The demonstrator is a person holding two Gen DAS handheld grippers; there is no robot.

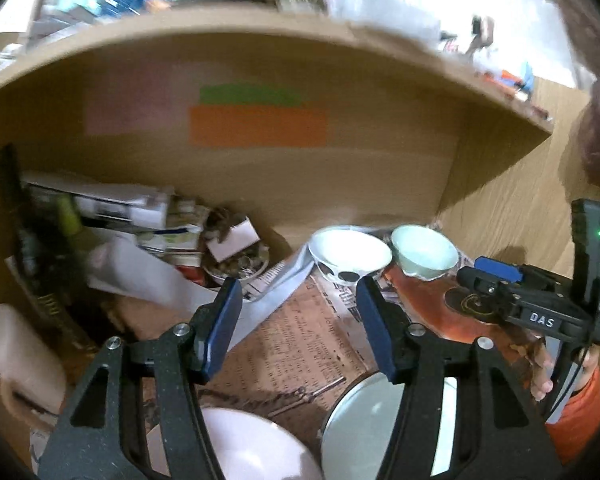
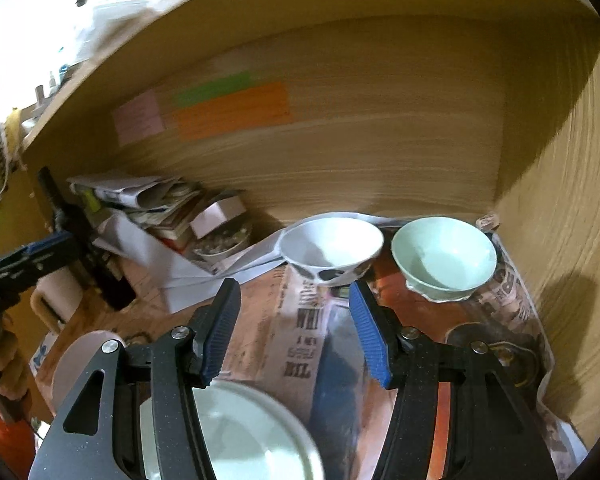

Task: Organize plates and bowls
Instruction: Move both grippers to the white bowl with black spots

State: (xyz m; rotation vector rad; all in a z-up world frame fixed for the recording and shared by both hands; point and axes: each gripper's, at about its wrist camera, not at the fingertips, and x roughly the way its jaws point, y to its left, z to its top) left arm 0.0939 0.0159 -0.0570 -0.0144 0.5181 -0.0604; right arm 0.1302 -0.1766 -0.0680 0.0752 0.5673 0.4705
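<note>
Two bowls stand side by side at the back of a wooden shelf compartment: a white bowl with black spots (image 1: 348, 254) (image 2: 330, 244) and, to its right, a pale green bowl (image 1: 424, 254) (image 2: 444, 258). Nearer the cameras lie a pale green plate (image 1: 364, 432) (image 2: 236, 436) and, to its left, a pinkish plate (image 1: 240, 444) (image 2: 80, 356). My left gripper (image 1: 298, 328) is open above the newspaper, with nothing between its blue pads. My right gripper (image 2: 295, 332) is open too, short of the spotted bowl and holding nothing. Each gripper shows at the edge of the other's view, the right gripper (image 1: 496, 276) and the left gripper (image 2: 28, 256).
Newspaper (image 2: 300, 344) lines the shelf floor. A pile of papers and boxes (image 2: 148, 204) and a small dish of bits (image 2: 220, 242) fill the back left. The wooden side wall (image 2: 560, 240) stands close on the right. Coloured notes (image 2: 232, 110) are stuck to the back wall. A hand in an orange sleeve (image 1: 576, 408) holds the right gripper.
</note>
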